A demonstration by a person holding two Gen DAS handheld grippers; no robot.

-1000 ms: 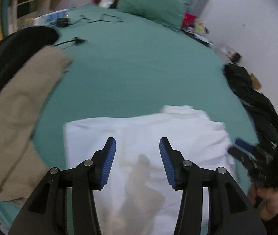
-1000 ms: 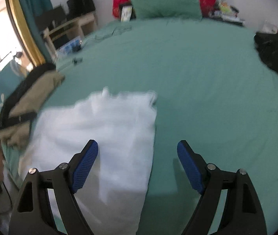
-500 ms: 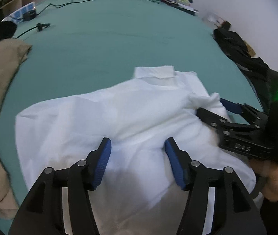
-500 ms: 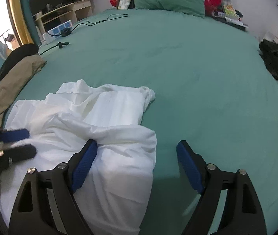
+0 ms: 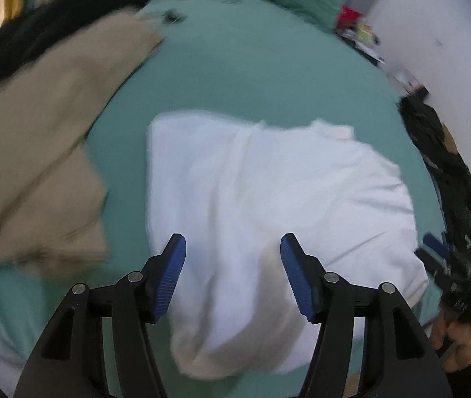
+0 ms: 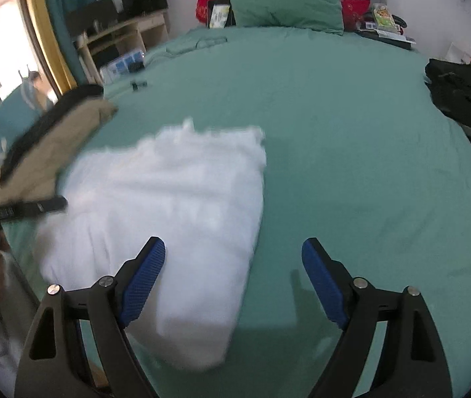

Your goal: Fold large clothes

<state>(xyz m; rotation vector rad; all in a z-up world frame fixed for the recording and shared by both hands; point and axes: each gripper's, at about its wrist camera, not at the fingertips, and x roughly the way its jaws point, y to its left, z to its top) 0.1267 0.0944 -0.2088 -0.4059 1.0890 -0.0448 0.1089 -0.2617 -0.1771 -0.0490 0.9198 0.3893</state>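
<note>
A large white garment lies in a soft, roughly rectangular heap near the front edge of the green bed. My left gripper hovers open over its near part, with nothing pinched between the blue pads. My right gripper is also open and wide, straddling the garment's right edge with bare sheet under its right finger. In the left wrist view the right gripper's blue pad and the hand holding it show at the right edge. In the right wrist view one black finger of the left gripper pokes in at the left.
A beige garment lies on a black one left of the white garment. More black clothes sit at the bed's right edge. A green pillow is at the headboard. A wooden shelf stands at the far left, with a small plug on the sheet.
The rumpled white garment of half a second ago now lies flatter and more compact. Both grippers have drawn apart from each other. The left jaws stand wider than one second ago.
</note>
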